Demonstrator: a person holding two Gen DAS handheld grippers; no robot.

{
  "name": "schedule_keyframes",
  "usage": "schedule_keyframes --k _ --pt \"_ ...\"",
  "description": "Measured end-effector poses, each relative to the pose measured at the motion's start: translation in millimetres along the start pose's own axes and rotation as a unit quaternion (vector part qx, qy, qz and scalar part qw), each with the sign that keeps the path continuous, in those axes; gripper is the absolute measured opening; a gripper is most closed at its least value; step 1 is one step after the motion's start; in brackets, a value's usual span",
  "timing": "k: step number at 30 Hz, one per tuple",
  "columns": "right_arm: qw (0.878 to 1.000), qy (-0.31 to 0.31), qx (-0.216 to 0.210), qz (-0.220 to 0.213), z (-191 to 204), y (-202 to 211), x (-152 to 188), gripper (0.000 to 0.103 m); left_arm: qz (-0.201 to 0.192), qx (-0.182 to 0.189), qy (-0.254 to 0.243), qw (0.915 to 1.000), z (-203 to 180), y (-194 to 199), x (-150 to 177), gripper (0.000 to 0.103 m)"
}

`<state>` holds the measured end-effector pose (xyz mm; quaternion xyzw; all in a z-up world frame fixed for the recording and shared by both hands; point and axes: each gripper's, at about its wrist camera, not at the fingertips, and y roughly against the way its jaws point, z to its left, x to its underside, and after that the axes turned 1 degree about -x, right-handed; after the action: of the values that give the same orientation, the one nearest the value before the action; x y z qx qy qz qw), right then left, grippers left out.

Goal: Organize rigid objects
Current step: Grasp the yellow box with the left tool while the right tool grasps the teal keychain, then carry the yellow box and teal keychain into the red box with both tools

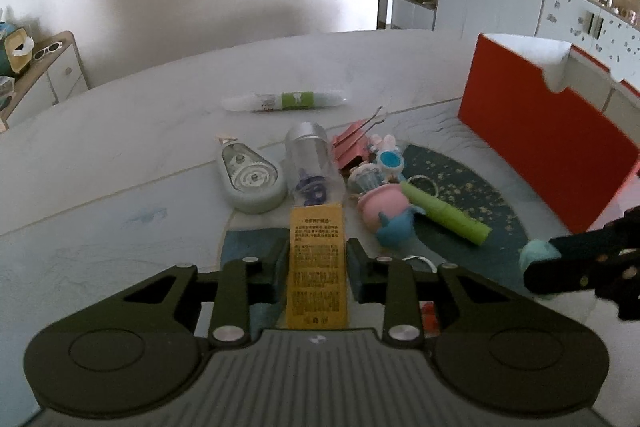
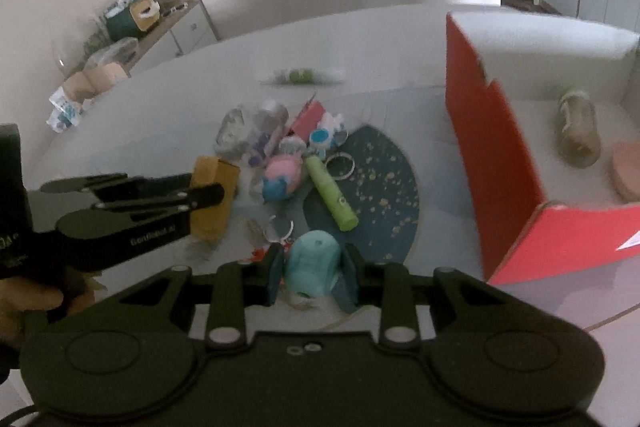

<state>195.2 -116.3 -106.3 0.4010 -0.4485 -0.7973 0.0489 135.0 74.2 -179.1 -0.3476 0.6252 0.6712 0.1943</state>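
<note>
My left gripper (image 1: 317, 259) is shut on a yellow printed box (image 1: 317, 267) and holds it just above the table; it also shows in the right wrist view (image 2: 212, 197). My right gripper (image 2: 312, 267) is shut on a light teal rounded toy (image 2: 314, 267), also seen at the right of the left wrist view (image 1: 534, 253). A pile of small objects lies ahead: a green tube (image 1: 446, 213), a pink and blue toy (image 1: 386, 211), a clear bottle (image 1: 310, 159), a grey tape dispenser (image 1: 250, 177) and a pink clip (image 1: 352, 143).
An open red box (image 2: 492, 155) stands to the right, holding a beige cylinder (image 2: 578, 133) and a pink item (image 2: 628, 171). A clear toothbrush case (image 1: 284, 101) lies farther back. A dark blue mat (image 2: 380, 195) lies under the pile. Key rings (image 2: 340, 165) lie on it.
</note>
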Motion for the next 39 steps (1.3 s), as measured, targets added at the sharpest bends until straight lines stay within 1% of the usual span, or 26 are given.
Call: schedule_keyframes --k 5,10,14,20,23,29,34,39 --pt "1.0 -0.003 0.0 -0.018 -1.4 25.8 -8.2 0.03 -0.003 0.009 -0.005 0.9999 -4.2 15.3 -3.3 0.029" --pt "0.999 0.001 0.001 -0.044 -5.3 53.5 -17.5 0.03 -0.018 0.017 -0.009 0.9997 -9.6 38.3 -11.0 0.029" --pt "0.998 0.007 0.006 -0.062 -12.9 72.2 -25.2 0.03 -0.034 0.034 -0.012 0.9988 -17.6 60.7 -24.7 0.029" --pt "0.996 0.014 0.015 -0.082 -35.6 94.5 -34.1 0.03 -0.05 0.064 -0.026 0.9964 -43.8 88.9 -51.6 0.029" --pt "0.996 0.012 0.018 -0.088 -54.7 104.8 -36.8 0.03 -0.054 0.073 -0.026 0.9956 -58.9 96.4 -62.7 0.029" --pt "0.995 0.007 0.021 -0.096 -97.7 117.8 -43.6 0.03 -0.044 0.093 -0.029 0.9942 -98.2 98.3 -83.1 0.029" --pt "0.995 0.007 0.026 -0.092 -137.5 122.1 -49.4 0.03 -0.042 0.096 -0.031 0.994 -134.9 92.0 -98.3 0.029" --pt "0.996 0.005 0.033 -0.077 -179.0 116.3 -56.2 0.03 -0.04 0.093 -0.033 0.9943 -172.8 79.6 -115.9 0.029"
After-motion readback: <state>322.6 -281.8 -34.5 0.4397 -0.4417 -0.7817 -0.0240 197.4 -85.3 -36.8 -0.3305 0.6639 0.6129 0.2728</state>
